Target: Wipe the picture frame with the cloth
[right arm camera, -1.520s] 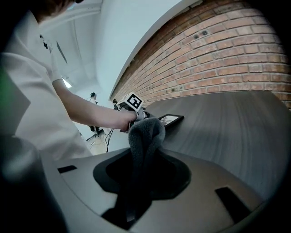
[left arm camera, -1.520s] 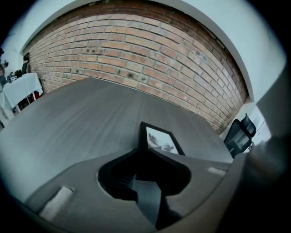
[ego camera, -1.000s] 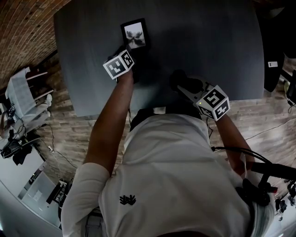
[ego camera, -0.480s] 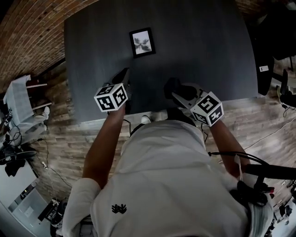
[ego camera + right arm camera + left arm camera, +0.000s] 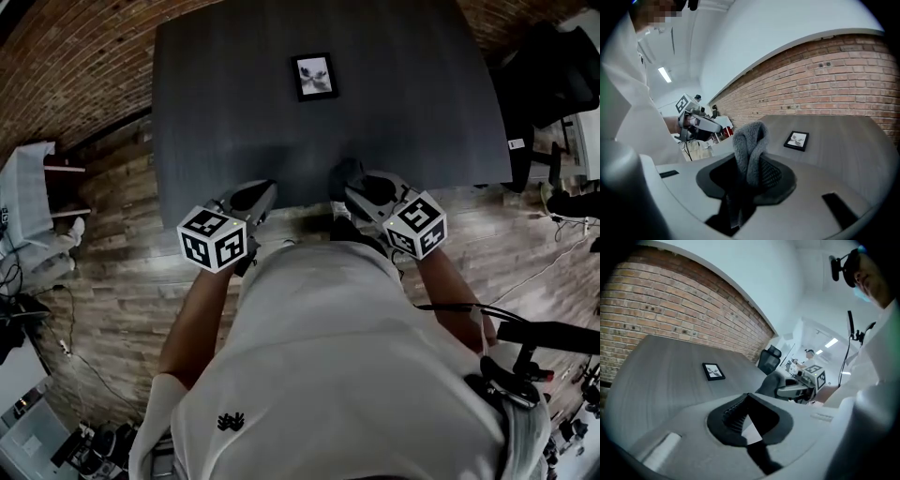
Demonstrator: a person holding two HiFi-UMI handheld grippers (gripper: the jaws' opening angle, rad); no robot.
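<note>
A small black picture frame (image 5: pixel 314 77) with a grey print lies flat on the dark grey table (image 5: pixel 422 112), toward its far side. It also shows as the frame (image 5: pixel 713 371) and the frame (image 5: pixel 797 139) in the two gripper views. My right gripper (image 5: pixel 352 183) hovers over the table's near edge, shut on a grey fleecy cloth (image 5: pixel 749 145) that sticks up between its jaws. My left gripper (image 5: pixel 251 199) is just off the near edge, jaws together with nothing held. Both are well short of the frame.
A brick wall (image 5: pixel 834 70) runs behind the table. A black office chair (image 5: pixel 768 359) stands past the table's right end. A white-covered side table (image 5: pixel 23 187) sits on the wood floor at left. The person's white shirt (image 5: pixel 347 375) fills the lower head view.
Both grippers have drawn back from the frame to the table's near edge. The left one was right beside the frame a second ago. The frame stays flat where it was.
</note>
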